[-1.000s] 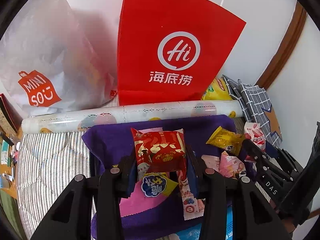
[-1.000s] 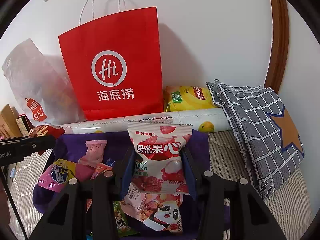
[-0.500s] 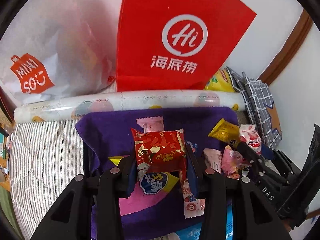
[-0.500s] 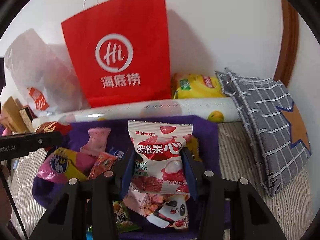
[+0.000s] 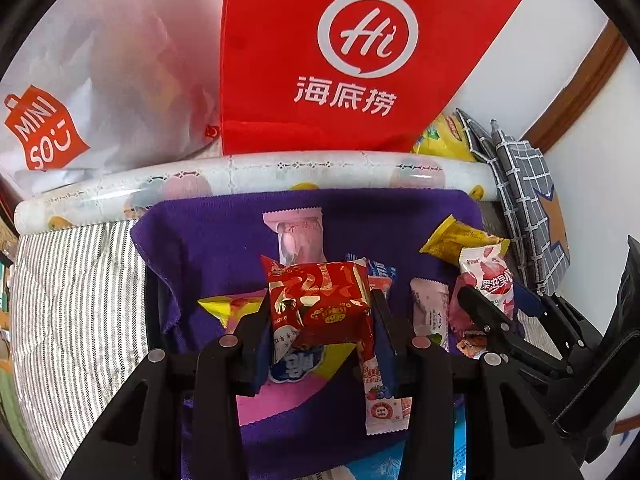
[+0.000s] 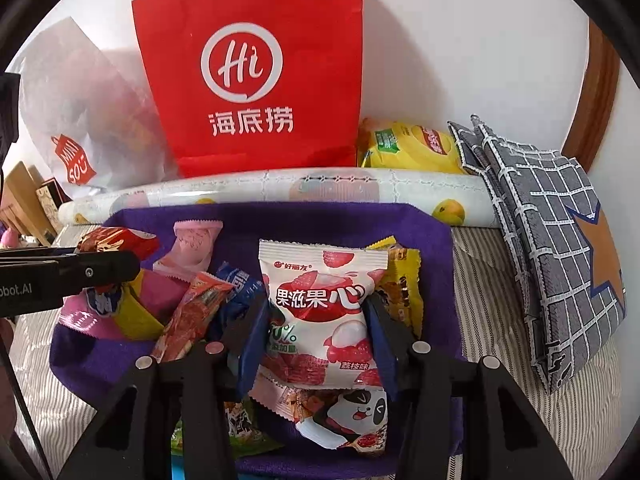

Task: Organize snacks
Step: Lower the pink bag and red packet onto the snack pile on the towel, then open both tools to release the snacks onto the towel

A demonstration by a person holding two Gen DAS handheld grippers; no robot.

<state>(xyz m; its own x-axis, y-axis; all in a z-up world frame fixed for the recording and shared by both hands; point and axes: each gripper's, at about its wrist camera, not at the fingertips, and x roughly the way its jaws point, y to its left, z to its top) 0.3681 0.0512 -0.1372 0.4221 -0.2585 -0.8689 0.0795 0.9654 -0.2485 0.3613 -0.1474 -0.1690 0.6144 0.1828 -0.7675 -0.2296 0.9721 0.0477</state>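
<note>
My left gripper (image 5: 320,308) is shut on a red and gold snack packet (image 5: 316,292), just above a purple cloth (image 5: 224,240) strewn with several snacks. Under it lie a pink packet (image 5: 300,236) and a blue-labelled pink and yellow one (image 5: 296,364). My right gripper (image 6: 316,308) holds a white and pink lychee jelly packet (image 6: 320,280) over the same purple cloth (image 6: 320,220); its jaws are opening, and the pads still touch the packet. A panda packet (image 6: 352,416) lies below it. The right gripper's finger (image 5: 484,312) shows at the right of the left wrist view.
A red paper bag (image 6: 256,80) and a white plastic bag (image 5: 80,112) stand against the wall. A patterned roll (image 6: 320,188) lies along the cloth's far edge. A yellow chip bag (image 6: 412,144) and grey checked fabric (image 6: 552,240) sit right, on a striped cover (image 5: 72,288).
Both grippers have sunk toward the purple cloth with their packets still between the fingers. More of the cloth and the snacks on it has come into view.
</note>
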